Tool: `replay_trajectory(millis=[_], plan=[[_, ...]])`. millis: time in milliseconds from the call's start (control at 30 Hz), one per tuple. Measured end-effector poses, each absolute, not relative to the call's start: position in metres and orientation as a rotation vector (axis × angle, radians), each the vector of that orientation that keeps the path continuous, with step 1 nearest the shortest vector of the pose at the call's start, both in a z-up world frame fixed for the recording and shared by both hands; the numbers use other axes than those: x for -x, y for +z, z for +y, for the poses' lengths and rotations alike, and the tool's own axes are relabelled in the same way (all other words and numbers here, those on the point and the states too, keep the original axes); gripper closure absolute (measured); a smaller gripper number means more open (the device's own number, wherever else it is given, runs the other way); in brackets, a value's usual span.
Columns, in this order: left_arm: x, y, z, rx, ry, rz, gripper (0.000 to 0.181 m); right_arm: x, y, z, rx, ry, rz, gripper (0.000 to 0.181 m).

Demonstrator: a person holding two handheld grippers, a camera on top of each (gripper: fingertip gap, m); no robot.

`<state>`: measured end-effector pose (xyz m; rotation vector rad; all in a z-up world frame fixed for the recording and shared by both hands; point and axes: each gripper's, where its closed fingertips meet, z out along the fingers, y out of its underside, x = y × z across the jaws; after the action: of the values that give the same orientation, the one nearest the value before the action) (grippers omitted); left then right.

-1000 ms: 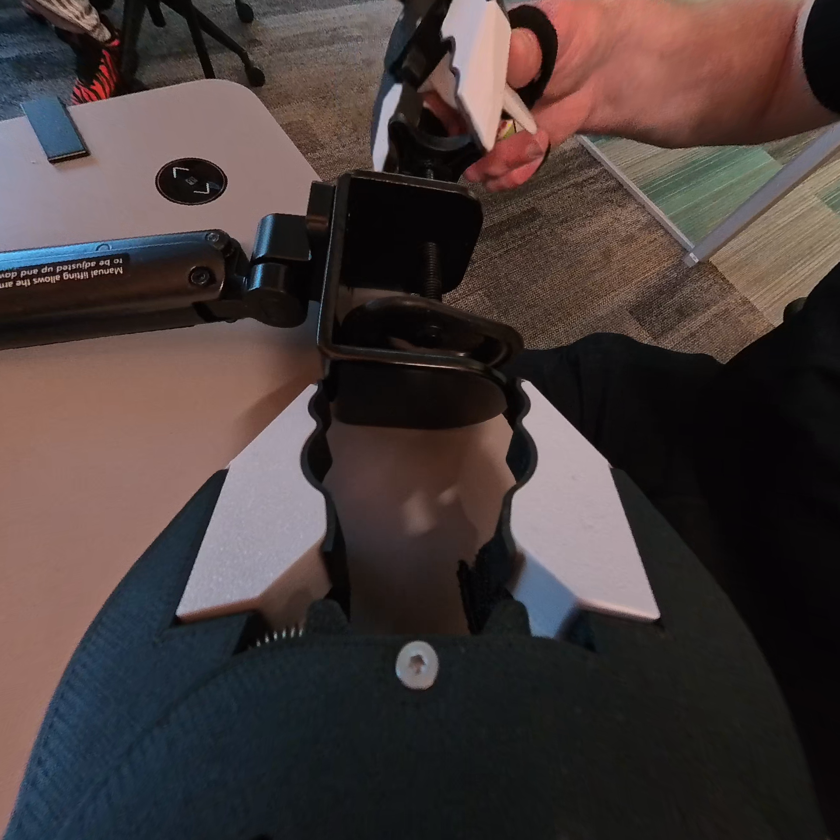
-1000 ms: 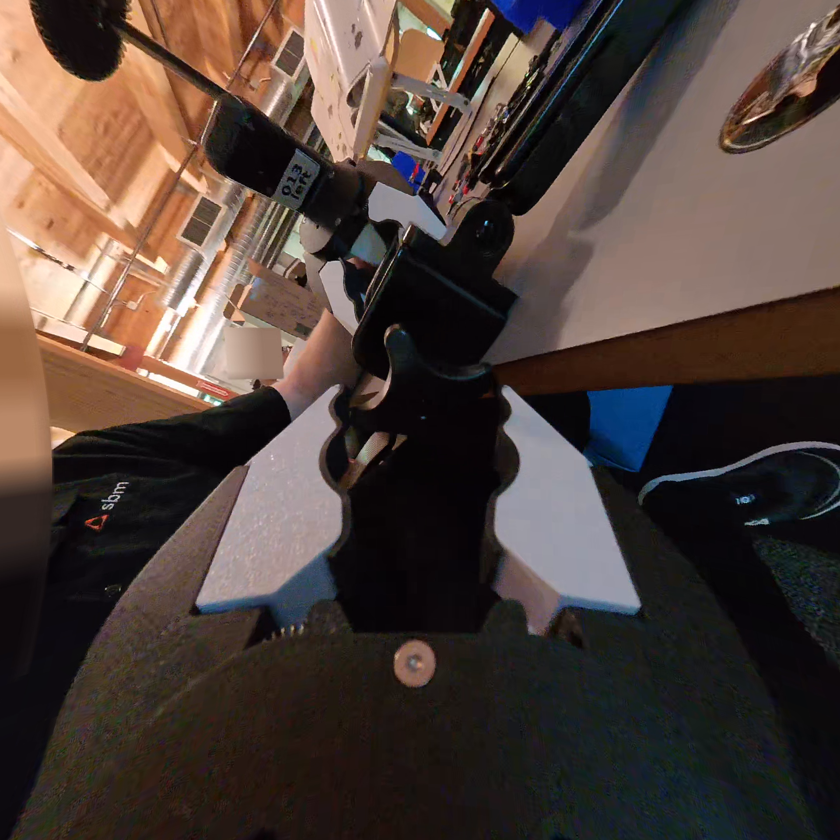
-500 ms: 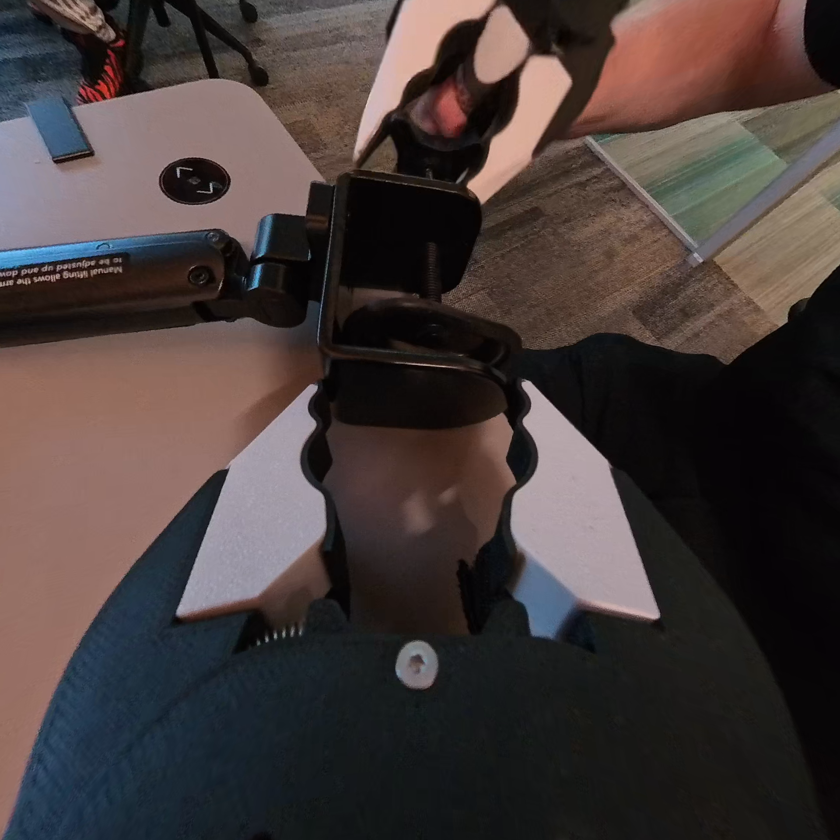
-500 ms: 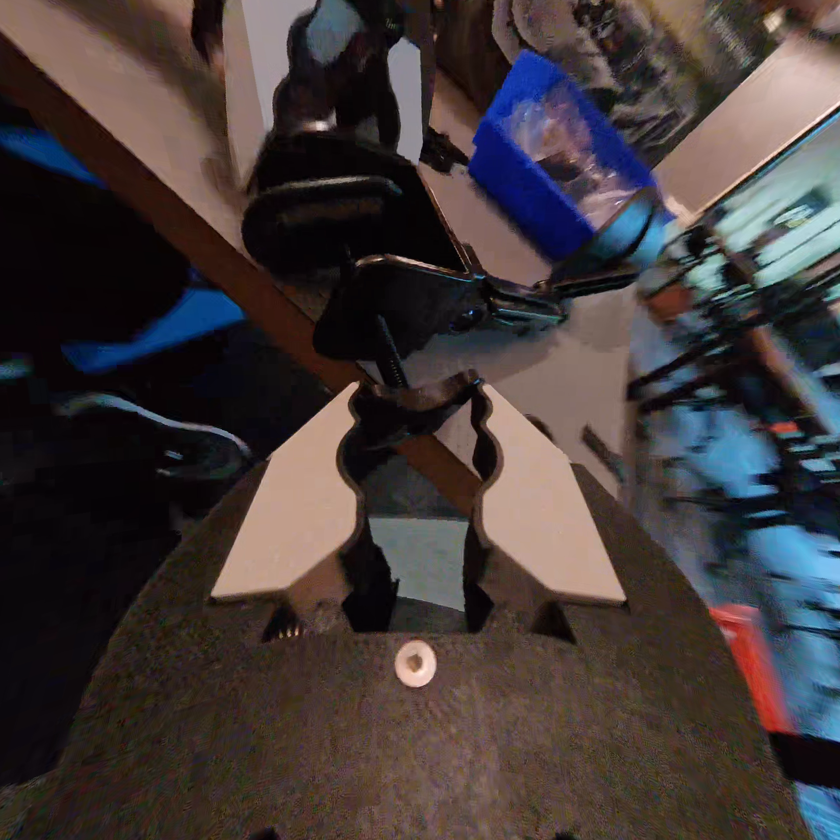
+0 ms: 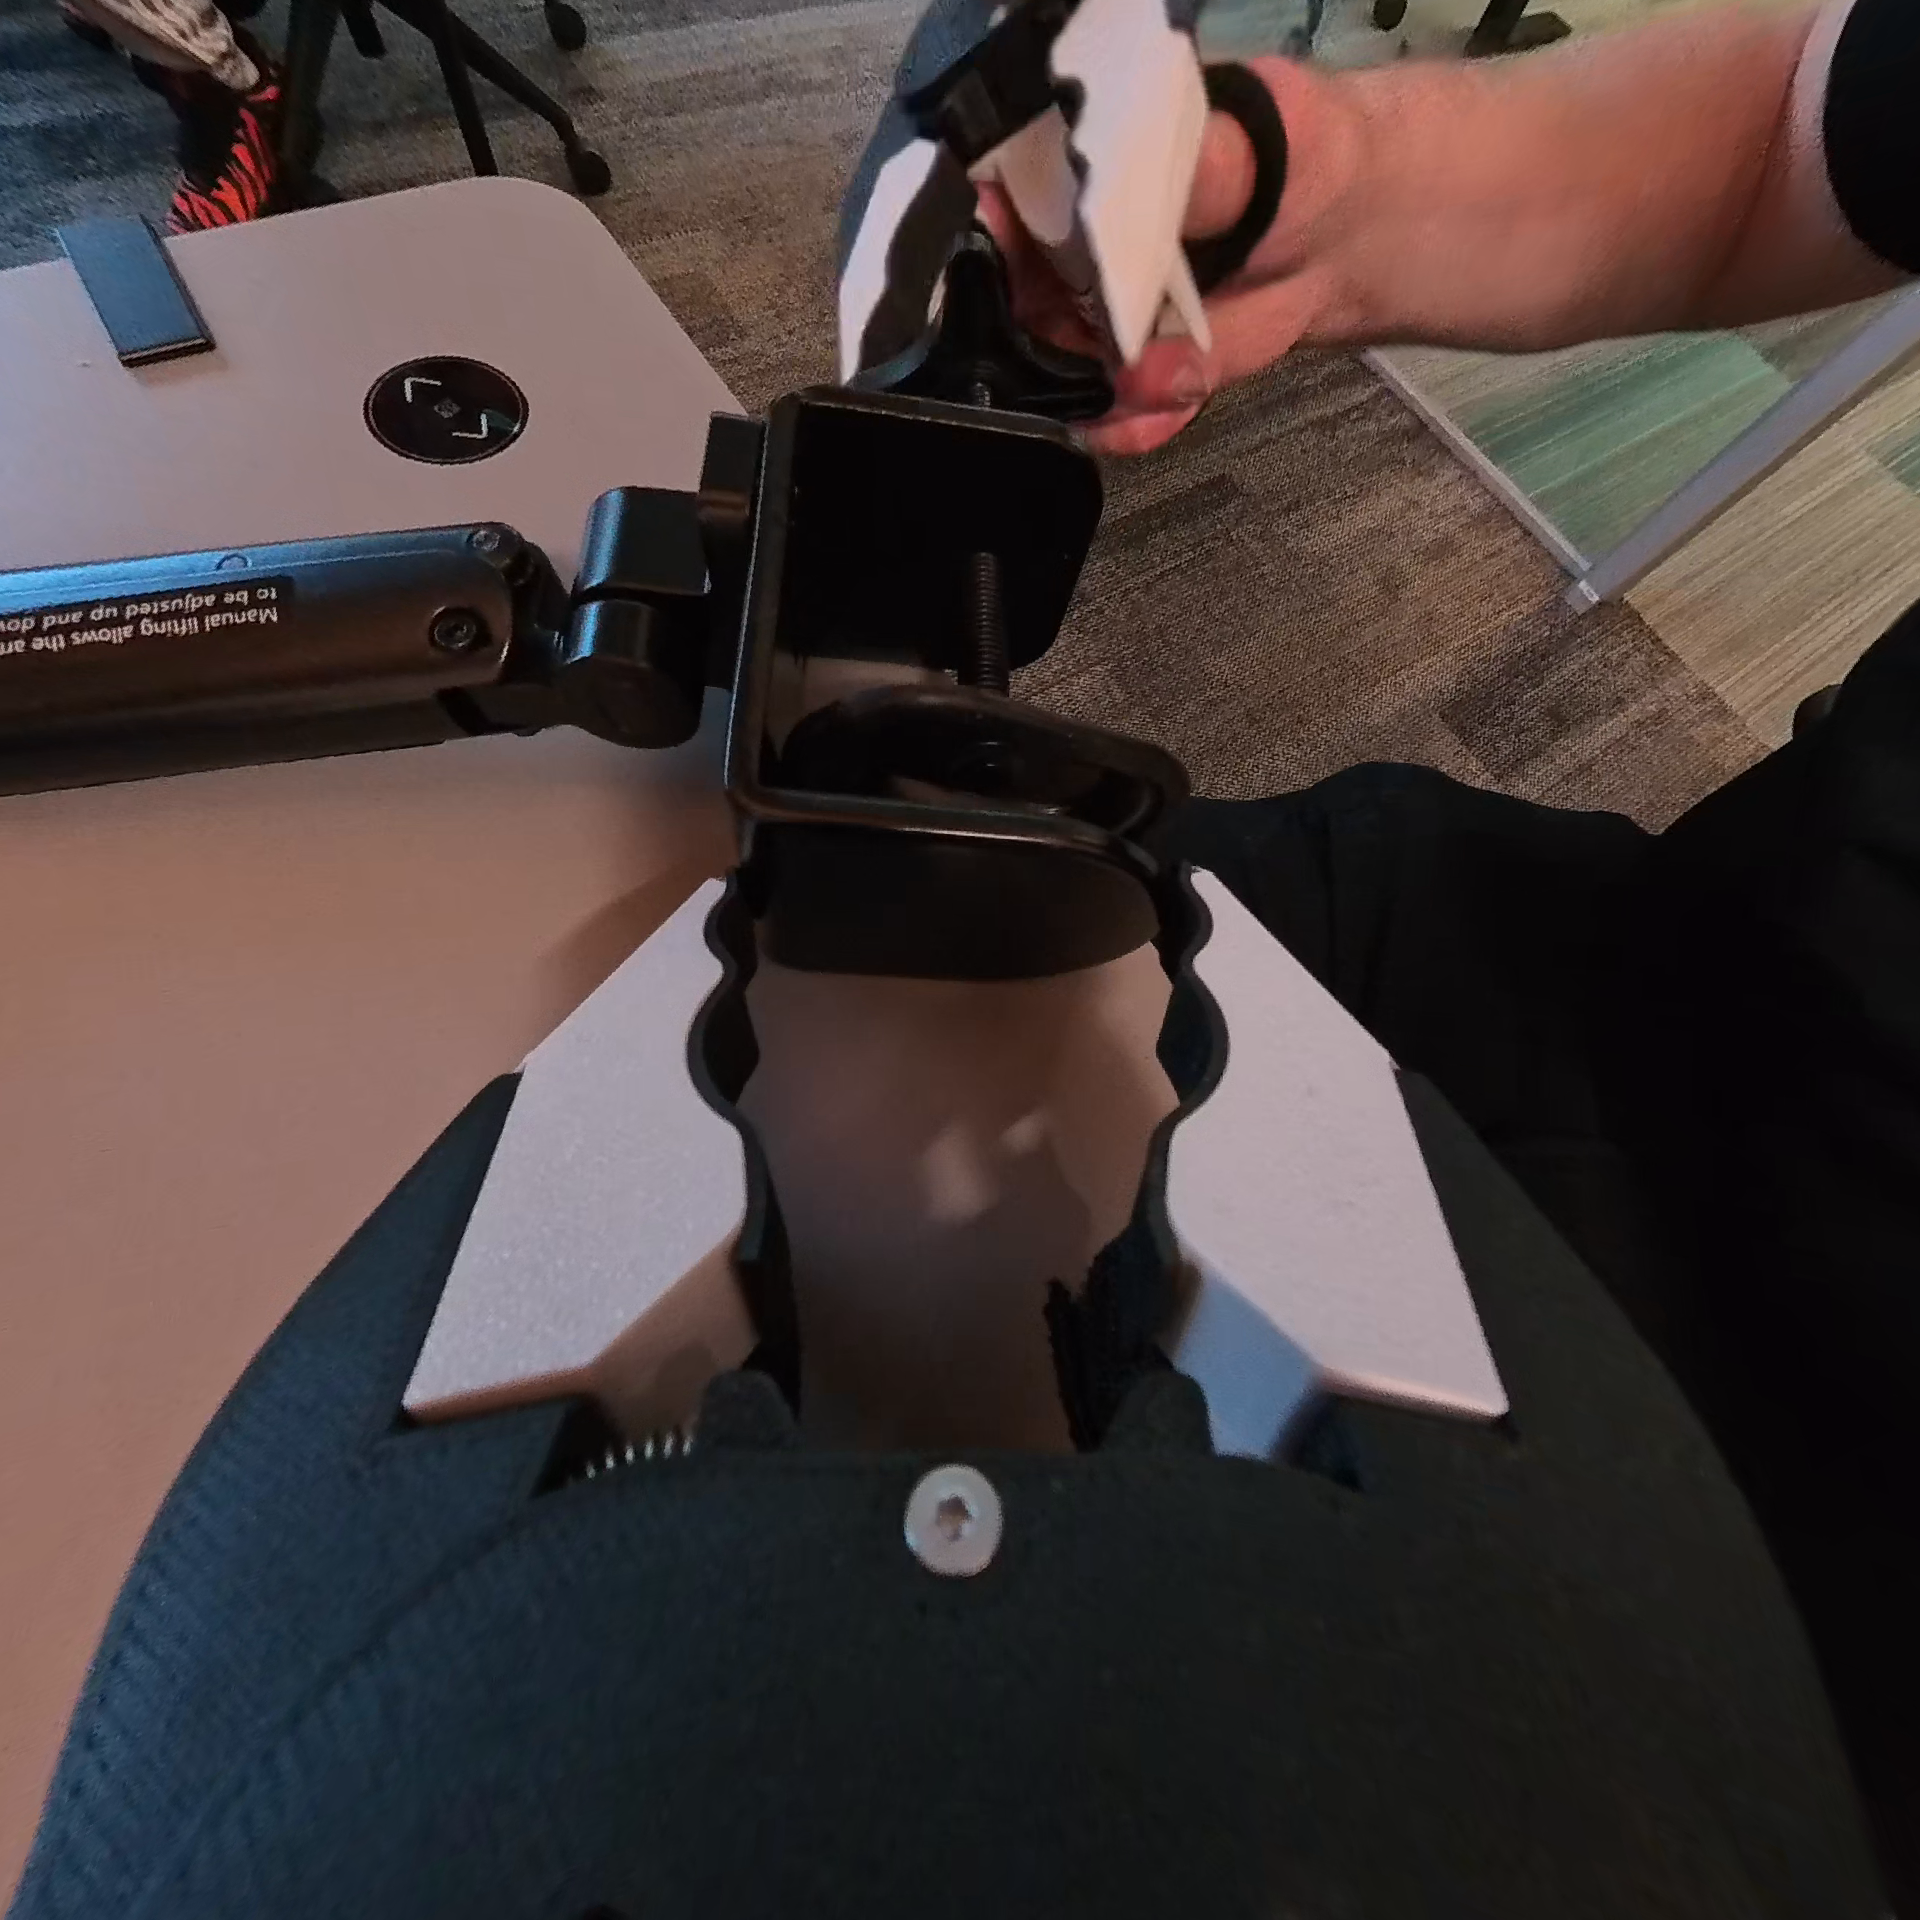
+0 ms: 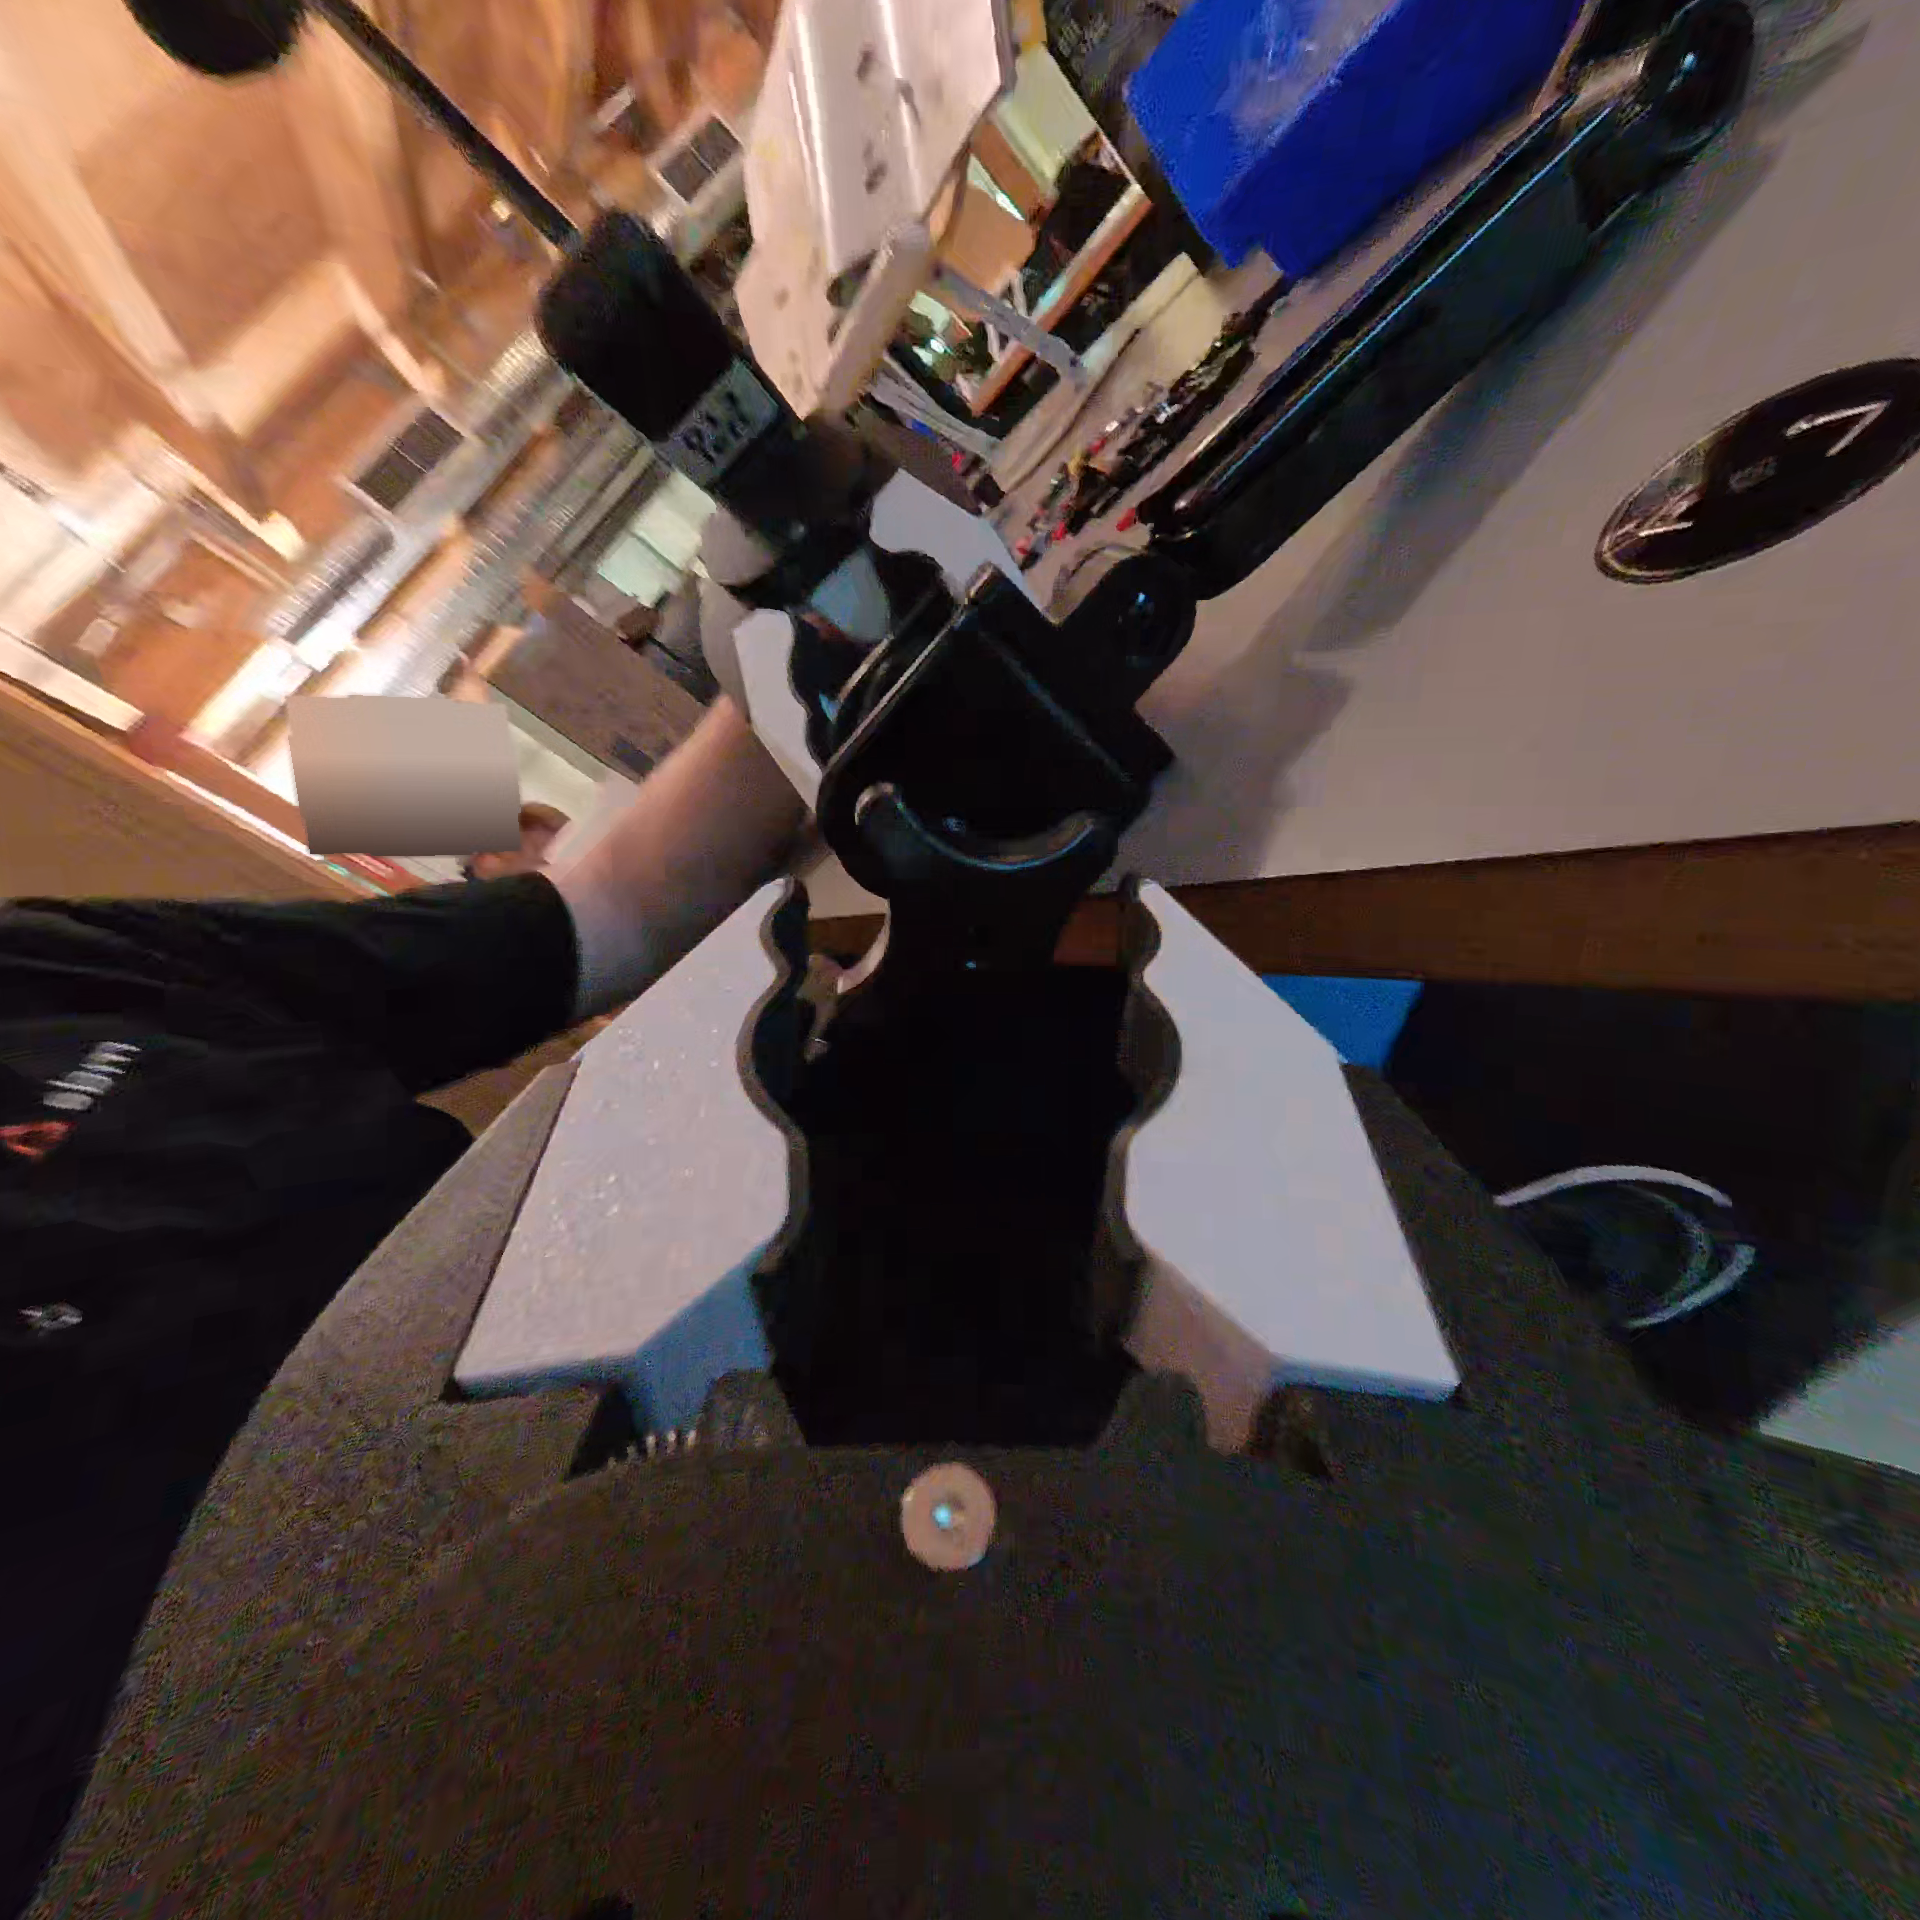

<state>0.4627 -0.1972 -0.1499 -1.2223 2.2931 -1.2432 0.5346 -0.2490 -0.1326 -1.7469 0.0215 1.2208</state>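
Between your left gripper's point(image 5: 951, 935) white fingers point(image 5: 613, 1164) sits the round black pad of the desk clamp point(image 5: 935, 665), pinched from both sides at the fingertips on top of the pale tabletop point(image 5: 260, 1039). Ahead of that gripper, the clamp's bracket hangs over the table edge, its black arm point(image 5: 260, 644) running off to the left. Beyond the bracket, your right gripper point(image 5: 1023, 239) closes around the black screw knob point(image 5: 987, 353).

From the right gripper's point(image 6: 961, 935) own camera, the knob point(image 6: 977, 862) lies between the fingertips, gripped narrowly, below the table's brown edge point(image 6: 1558, 914). Past it, the left gripper point(image 6: 790, 644) is on the clamp point(image 6: 997, 707).
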Motion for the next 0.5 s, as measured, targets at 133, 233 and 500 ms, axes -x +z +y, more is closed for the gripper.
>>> replay_trajectory(millis=[133, 233, 500], plan=[[-0.463, -0.150, -0.197, 1.223, -1.244, 2.294, 0.102, -0.524, -0.139, -0.245, 1.832, 1.300, -0.020, 0.141], [-0.462, -0.150, -0.197, 1.223, -1.243, 2.293, 0.102, -0.525, -0.143, -0.243, 1.886, 1.070, -0.185, 0.144], [-0.462, -0.150, -0.196, 1.225, -1.243, 2.292, 0.101, -0.549, -0.145, -0.233, 1.638, -0.627, -0.895, 0.142]])
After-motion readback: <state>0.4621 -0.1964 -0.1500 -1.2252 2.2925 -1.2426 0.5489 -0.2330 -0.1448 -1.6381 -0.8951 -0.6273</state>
